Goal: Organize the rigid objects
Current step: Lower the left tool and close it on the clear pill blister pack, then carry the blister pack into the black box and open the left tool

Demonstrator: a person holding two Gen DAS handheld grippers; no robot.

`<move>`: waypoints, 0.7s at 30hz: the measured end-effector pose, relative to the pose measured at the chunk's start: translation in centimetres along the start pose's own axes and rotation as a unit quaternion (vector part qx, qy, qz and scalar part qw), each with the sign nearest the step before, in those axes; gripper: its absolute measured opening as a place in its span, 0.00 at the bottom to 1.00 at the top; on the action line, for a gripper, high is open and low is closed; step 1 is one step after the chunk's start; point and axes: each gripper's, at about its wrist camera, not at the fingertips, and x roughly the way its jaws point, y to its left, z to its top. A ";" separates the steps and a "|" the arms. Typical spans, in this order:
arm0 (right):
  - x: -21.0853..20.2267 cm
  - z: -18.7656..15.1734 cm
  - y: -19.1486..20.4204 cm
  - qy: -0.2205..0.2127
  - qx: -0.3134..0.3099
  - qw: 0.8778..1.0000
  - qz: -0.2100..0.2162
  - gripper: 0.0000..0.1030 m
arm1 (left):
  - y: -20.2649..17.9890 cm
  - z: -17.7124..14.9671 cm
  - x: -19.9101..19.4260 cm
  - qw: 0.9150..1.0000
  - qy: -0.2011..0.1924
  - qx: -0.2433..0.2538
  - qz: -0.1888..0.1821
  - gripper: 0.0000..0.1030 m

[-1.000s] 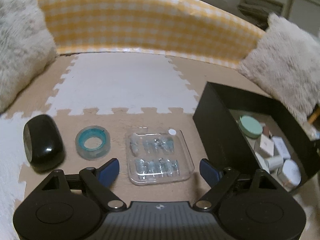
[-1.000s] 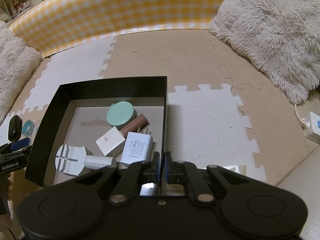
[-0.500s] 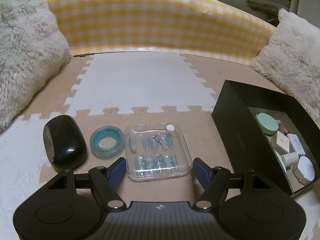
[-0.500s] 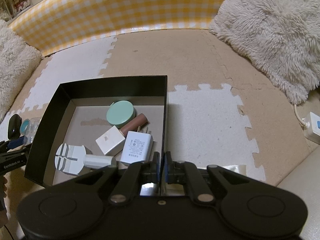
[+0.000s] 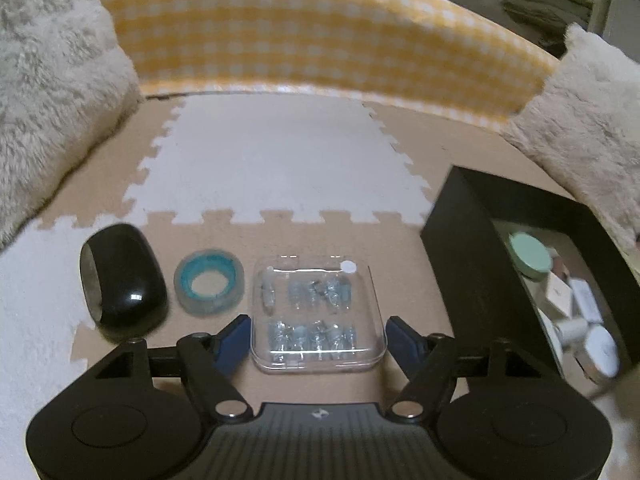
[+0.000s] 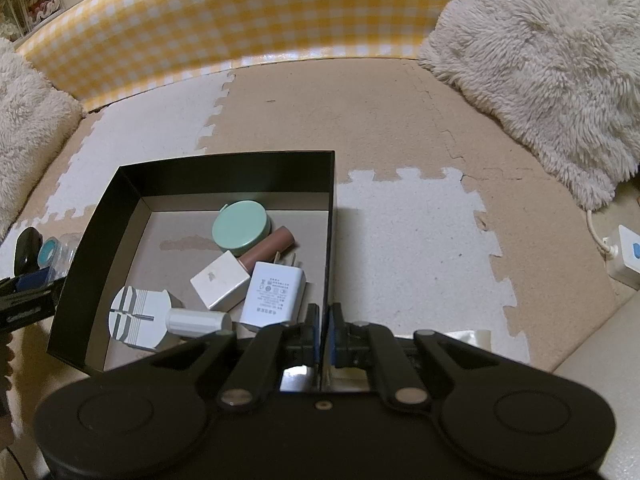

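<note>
A clear plastic case [image 5: 318,312] of small parts lies on the foam mat. My left gripper [image 5: 318,340] is open, its blue fingertips either side of the case's near end, not touching. A tape roll [image 5: 209,282] and a black mouse [image 5: 122,280] lie to its left. A black box [image 6: 224,172] holds a green round tin [image 6: 240,225], a white charger [image 6: 274,294], a white cube [image 6: 220,279], a brown tube [image 6: 272,245] and a white round tool [image 6: 138,318]. My right gripper [image 6: 324,328] is shut and empty at the box's near right wall.
A yellow checked cushion wall [image 5: 320,36] runs along the back. Fluffy pillows lie at the left [image 5: 52,92] and right [image 6: 540,60]. A white power strip [image 6: 624,256] lies at the far right. The black box also shows right of the case in the left wrist view [image 5: 472,264].
My left gripper has moved forward, so its open fingertips now flank the clear case's near end. The right gripper has stayed still.
</note>
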 end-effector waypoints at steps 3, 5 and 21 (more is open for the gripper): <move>0.0 0.0 0.0 0.000 0.001 1.000 0.001 0.05 | -0.6 -0.4 -0.7 0.996 0.045 0.071 -0.019 0.71; 0.0 0.0 0.0 0.000 0.000 1.000 0.000 0.05 | -0.9 -0.4 -1.2 0.992 0.072 0.098 -0.023 0.71; 0.0 -0.1 0.1 0.001 -0.001 1.000 -0.001 0.05 | -2.0 -0.3 0.0 0.997 0.039 0.067 0.032 0.71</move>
